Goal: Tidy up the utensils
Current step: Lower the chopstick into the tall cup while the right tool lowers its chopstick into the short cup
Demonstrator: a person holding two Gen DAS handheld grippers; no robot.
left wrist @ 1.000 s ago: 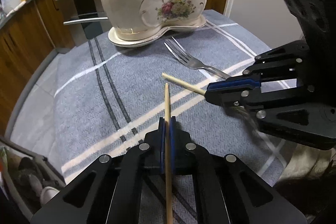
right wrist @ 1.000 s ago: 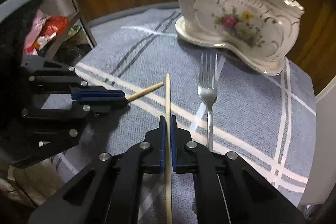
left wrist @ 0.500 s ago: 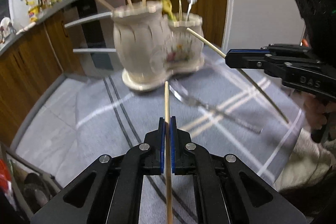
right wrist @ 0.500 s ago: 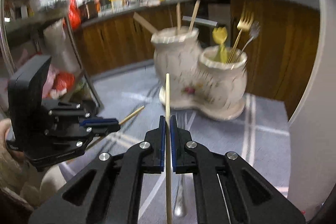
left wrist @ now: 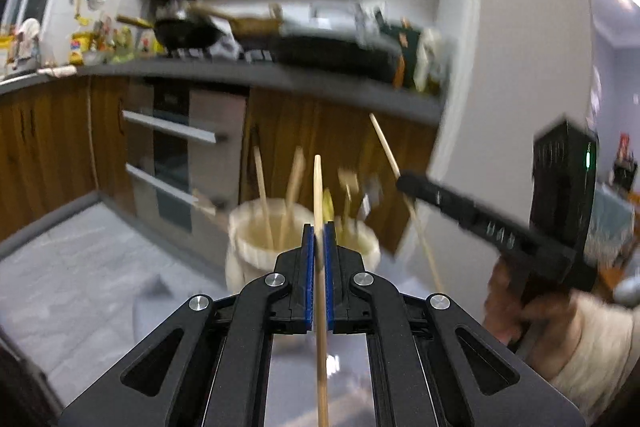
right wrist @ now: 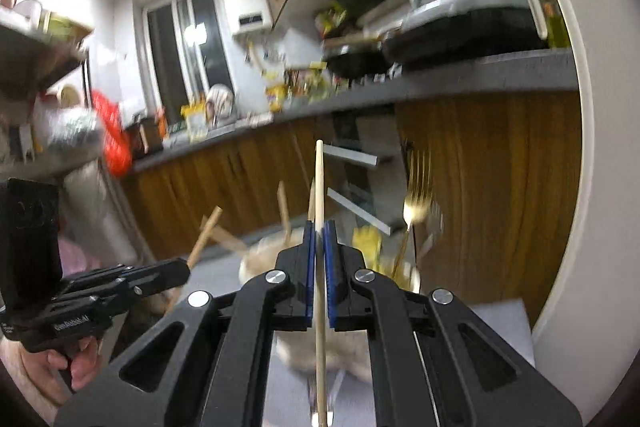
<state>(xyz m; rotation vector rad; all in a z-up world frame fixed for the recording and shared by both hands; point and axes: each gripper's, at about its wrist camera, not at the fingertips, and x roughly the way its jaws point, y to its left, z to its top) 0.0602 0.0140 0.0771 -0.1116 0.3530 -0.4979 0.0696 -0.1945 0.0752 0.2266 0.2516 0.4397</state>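
Your left hand-held gripper (left wrist: 317, 239) is clamped tight on a wooden chopstick (left wrist: 318, 187), its blue pads closed down to the width of the stick, which runs straight out past the tips. Your right hand-held gripper (right wrist: 319, 239) has the same narrow pinch on a second chopstick (right wrist: 319, 183). In the left view that second stick slants steeply across the right gripper's nose.

Take the cream ceramic utensil holder (left wrist: 256, 243) as your landmark. Both chopstick tips sit above its rim and short of it, on your side. The holder's larger pot already has several chopsticks leaning in it, and the smaller pot beside it carries a gold fork (right wrist: 416, 195) and other small cutlery. The holder stands on the grey cloth-covered surface (left wrist: 72, 267). A fork handle shows blurred on the surface below the holder in the right view.

The risks from here, as I judge them: both views are smeared, so the sticks could strike the rim or the leaning chopsticks and pivot in such a thin grip. The two grippers also close on one opening together, so they may knock each other.
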